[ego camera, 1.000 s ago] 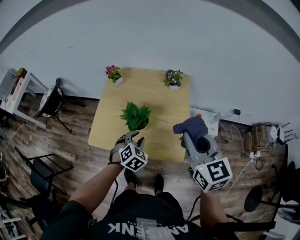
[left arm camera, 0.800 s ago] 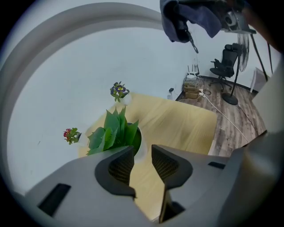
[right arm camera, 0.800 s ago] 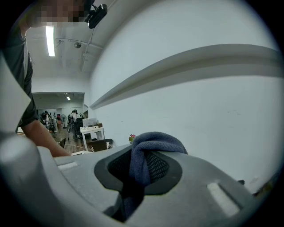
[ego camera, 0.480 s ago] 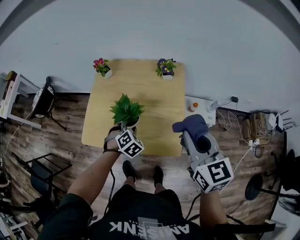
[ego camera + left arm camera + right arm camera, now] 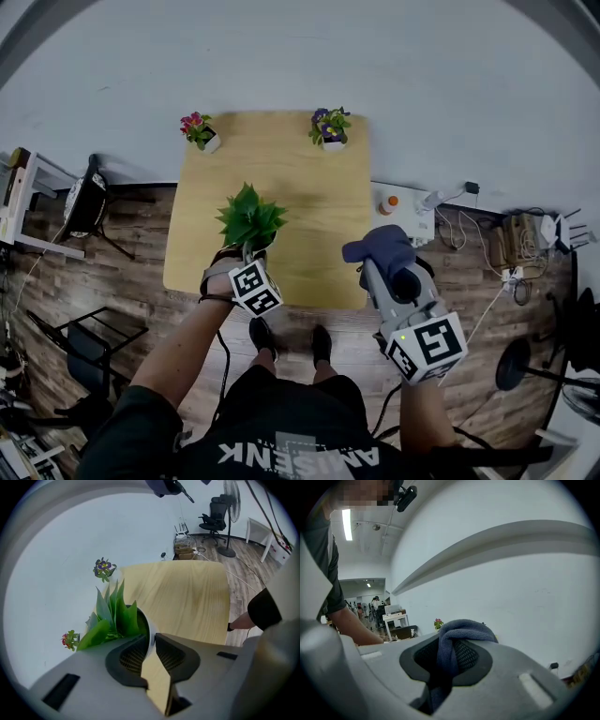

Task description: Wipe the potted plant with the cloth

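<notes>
A leafy green plant [image 5: 248,217] in a white pot [image 5: 150,629] stands near the front left of the wooden table [image 5: 309,187]. My left gripper [image 5: 150,638] reaches down onto the pot's near rim. One pad sits inside the pot and the other outside. Its jaws have just been closing and now pinch the rim between them. In the head view the left gripper [image 5: 246,259] is partly under the leaves. My right gripper [image 5: 450,656] is shut on a dark blue cloth [image 5: 461,631]. The cloth [image 5: 380,247] hangs off the table's front right corner.
Two small flower pots stand at the table's far edge, pink [image 5: 198,129] on the left and purple [image 5: 326,127] on the right. A black chair [image 5: 86,204] is left of the table. Bottles and cables [image 5: 412,208] lie on the floor to its right.
My left gripper has dropped forward from the table's front edge onto the pot, and its jaws have narrowed around the rim. The right gripper and cloth have stayed about where they were.
</notes>
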### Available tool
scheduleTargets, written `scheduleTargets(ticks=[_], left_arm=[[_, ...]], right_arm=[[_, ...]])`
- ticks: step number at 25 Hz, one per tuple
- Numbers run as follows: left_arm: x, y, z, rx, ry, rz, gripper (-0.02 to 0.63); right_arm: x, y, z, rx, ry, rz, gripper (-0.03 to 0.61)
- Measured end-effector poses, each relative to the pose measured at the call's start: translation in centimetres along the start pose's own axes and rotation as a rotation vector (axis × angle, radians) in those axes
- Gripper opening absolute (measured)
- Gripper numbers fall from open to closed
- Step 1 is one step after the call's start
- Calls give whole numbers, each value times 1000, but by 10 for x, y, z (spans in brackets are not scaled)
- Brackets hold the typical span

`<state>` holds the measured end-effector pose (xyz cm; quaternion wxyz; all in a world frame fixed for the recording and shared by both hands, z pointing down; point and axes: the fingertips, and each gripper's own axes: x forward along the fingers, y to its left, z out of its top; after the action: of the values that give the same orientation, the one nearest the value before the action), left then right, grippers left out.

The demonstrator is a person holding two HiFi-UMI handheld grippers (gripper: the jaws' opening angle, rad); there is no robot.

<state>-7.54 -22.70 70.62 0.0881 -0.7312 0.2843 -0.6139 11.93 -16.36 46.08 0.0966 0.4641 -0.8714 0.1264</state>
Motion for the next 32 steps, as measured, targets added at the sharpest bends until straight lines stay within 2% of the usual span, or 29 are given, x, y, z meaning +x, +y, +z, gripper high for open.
scheduleTargets(ticks=[5, 16, 22, 25, 32], left_arm=[[1, -5, 4, 53, -18, -30, 44], [-24, 3, 5, 62, -66, -98, 34], [-89, 12, 21, 65, -134, -203, 34], [-127, 29, 33, 46, -166, -213, 35], [-212, 56, 55, 65, -223, -223, 34]], right_arm=[[4, 3, -5, 8, 13, 2, 52], [8, 6, -8, 33, 11, -9, 52], [15, 31, 14, -1, -46, 54, 52], [16, 42, 30, -19, -81, 74, 52], [17, 69, 83, -93, -180, 145, 52]])
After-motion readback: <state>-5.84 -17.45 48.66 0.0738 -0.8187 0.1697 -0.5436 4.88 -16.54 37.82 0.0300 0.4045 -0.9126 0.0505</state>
